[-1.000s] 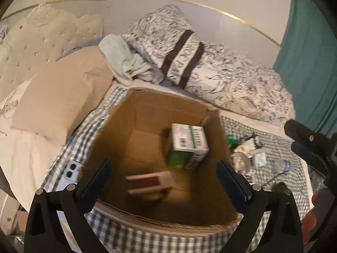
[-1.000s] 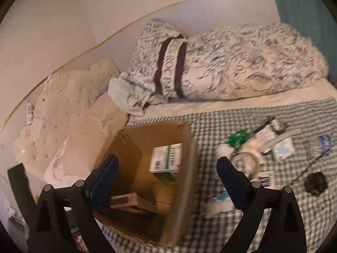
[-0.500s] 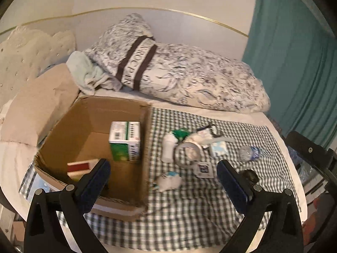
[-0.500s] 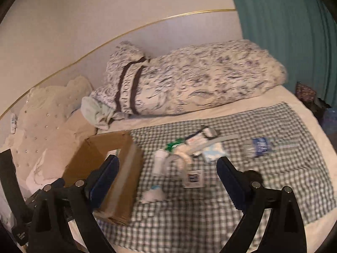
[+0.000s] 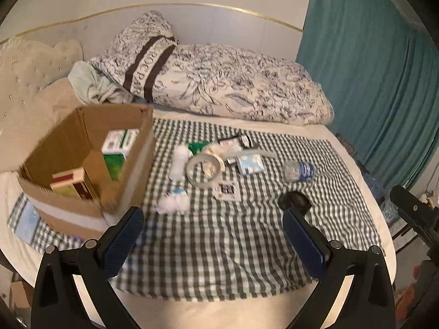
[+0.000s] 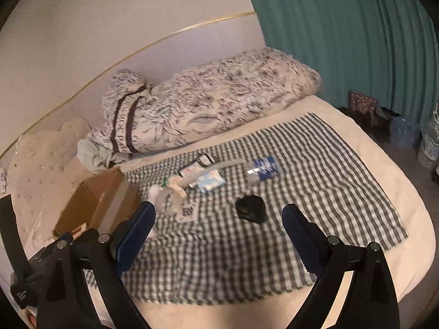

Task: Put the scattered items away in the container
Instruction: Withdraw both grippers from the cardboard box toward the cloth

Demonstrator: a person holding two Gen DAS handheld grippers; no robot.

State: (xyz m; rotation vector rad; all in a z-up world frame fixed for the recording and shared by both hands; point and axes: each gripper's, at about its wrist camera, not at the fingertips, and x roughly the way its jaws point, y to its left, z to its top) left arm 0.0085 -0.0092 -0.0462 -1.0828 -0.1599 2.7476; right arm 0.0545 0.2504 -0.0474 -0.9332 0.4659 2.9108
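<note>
- Cardboard box [image 5: 82, 164] sits on the checked cloth [image 5: 219, 246]; only your left view looks inside, at a green-white carton [image 5: 118, 148] and a red-banded packet [image 5: 71, 183].
- Beside the box lie a glossy tape ring [image 5: 204, 168], crumpled plastic bottle [image 5: 299, 171] and black lump [image 6: 251, 208].
- Your left gripper [image 5: 211, 235] and right gripper [image 6: 219, 230] hang spread apart, empty.

You have pulled your left gripper [image 5: 211, 235] away from the cardboard box [image 5: 82, 148], empty and wide open. Your right gripper [image 6: 219, 227] has swung toward the black lump [image 6: 251, 209] on the checked cloth [image 6: 315, 192].
</note>
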